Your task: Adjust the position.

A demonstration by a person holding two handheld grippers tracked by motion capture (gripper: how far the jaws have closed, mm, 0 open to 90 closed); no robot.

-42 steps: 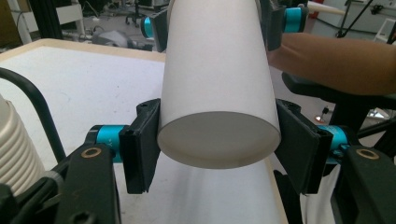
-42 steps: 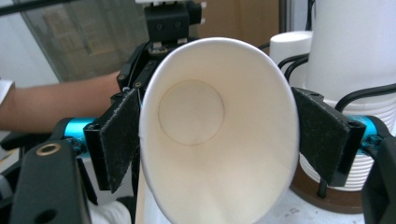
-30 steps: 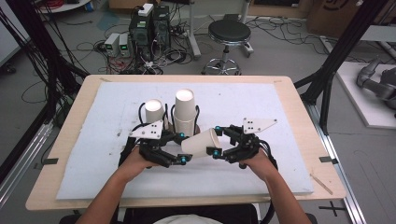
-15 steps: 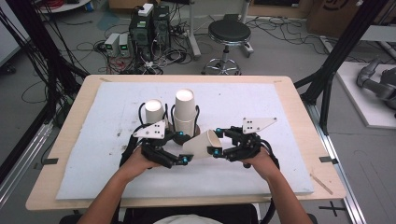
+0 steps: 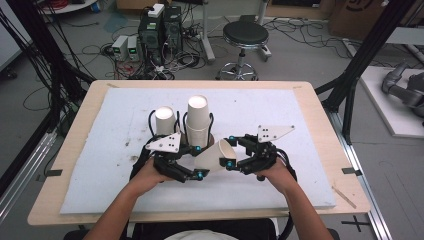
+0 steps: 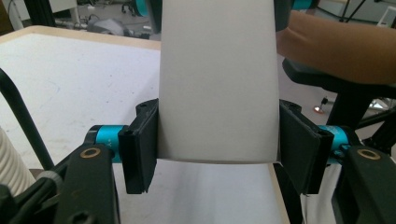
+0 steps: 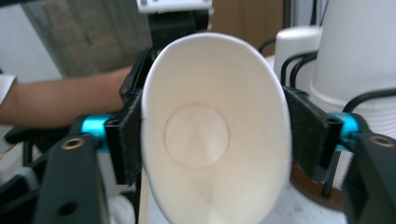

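Cup (image 5: 216, 155) pinched at both ends: left gripper (image 5: 199, 162) closed on base, right gripper (image 5: 231, 152) squeezing rim oval; likely to crease or slip

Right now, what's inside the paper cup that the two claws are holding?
Nothing: the right gripper view looks straight into the paper cup and shows a bare white bottom disc. The rim is squeezed oval. The lower inner wall runs off the frame, unseen.
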